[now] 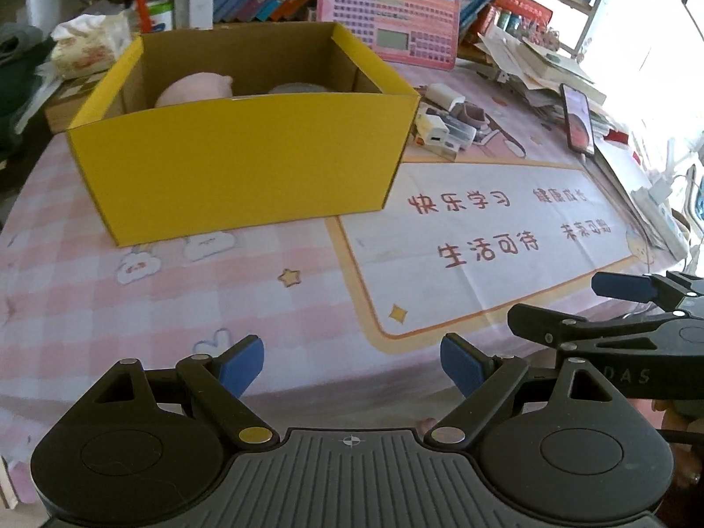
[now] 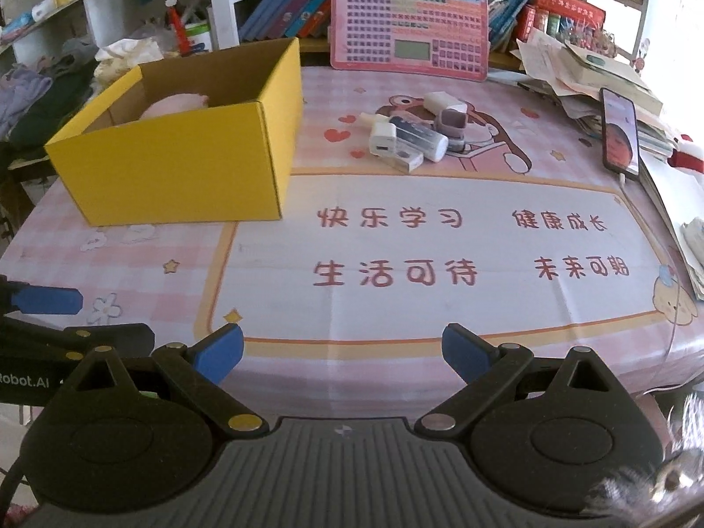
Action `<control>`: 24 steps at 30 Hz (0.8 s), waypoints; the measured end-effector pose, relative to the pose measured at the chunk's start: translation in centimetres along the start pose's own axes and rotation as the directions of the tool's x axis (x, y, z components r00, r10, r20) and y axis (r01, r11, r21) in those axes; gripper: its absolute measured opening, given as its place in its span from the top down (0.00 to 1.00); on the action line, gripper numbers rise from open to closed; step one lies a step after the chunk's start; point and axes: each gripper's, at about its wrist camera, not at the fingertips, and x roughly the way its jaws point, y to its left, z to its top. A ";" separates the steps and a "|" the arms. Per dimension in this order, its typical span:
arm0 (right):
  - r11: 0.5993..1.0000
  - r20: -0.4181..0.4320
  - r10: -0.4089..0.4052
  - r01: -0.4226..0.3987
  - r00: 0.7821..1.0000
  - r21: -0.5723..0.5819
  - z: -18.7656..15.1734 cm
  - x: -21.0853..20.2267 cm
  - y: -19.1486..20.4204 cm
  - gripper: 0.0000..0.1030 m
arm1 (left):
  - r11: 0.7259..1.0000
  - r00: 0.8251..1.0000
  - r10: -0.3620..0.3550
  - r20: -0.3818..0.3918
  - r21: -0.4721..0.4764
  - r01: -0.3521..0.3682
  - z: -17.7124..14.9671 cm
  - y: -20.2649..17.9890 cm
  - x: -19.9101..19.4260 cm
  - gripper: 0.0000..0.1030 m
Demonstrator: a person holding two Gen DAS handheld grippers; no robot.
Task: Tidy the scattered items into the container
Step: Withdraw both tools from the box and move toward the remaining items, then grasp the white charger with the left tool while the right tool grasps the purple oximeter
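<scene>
A yellow cardboard box stands open on the pink tablecloth, with a pink soft thing and a pale rounded thing inside. To its right lies a cluster of small items: white chargers, a dark and white cylinder, a purple-grey case. My left gripper is open over the near tablecloth, nothing between its blue pads. My right gripper is open too, empty, near the table's front edge. Each gripper shows at the side of the other's view.
A phone leans upright at the right beside a stack of papers and books. A pink keyboard toy stands behind the items. Tissues and clothes lie left of the box. A power strip sits at the right edge.
</scene>
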 end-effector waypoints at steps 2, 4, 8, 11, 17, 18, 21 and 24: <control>1.000 -0.003 -0.004 0.004 1.000 0.003 0.2 0.3 -0.7 0.05 | 1.000 1.000 -0.003 -0.008 0.002 0.003 0.4 -0.5 0.5 0.13; 1.000 -0.005 -0.004 0.004 1.000 0.012 0.5 0.6 -1.6 0.05 | 1.000 1.000 -0.005 -0.014 0.010 0.005 0.9 -1.2 1.1 0.13; 1.000 -0.007 -0.008 0.008 1.000 0.017 1.3 1.3 -3.5 0.05 | 1.000 1.000 -0.015 -0.008 0.026 0.015 2.0 -2.9 2.0 0.13; 1.000 -0.008 -0.011 0.011 1.000 0.021 2.0 1.8 -5.3 0.05 | 0.999 1.000 -0.031 0.001 0.041 0.031 3.0 -4.4 2.9 0.13; 0.999 -0.019 -0.028 0.029 0.999 0.033 3.4 3.0 -9.5 0.05 | 0.994 0.998 -0.061 -0.005 0.088 0.061 5.1 -8.3 5.4 0.13; 0.999 -0.023 -0.031 0.031 0.999 0.036 3.6 3.2 -10.2 0.05 | 0.994 0.998 -0.065 -0.008 0.089 0.065 5.5 -8.9 5.9 0.13; 0.998 -0.033 -0.038 0.040 0.999 0.043 4.3 3.9 -12.6 0.05 | 0.993 0.997 -0.074 -0.015 0.093 0.075 6.6 -10.7 7.6 0.13; 0.998 -0.043 -0.044 0.046 0.998 0.044 5.2 4.7 -14.7 0.05 | 0.992 0.997 -0.081 -0.013 0.097 0.081 7.6 -12.4 9.1 0.13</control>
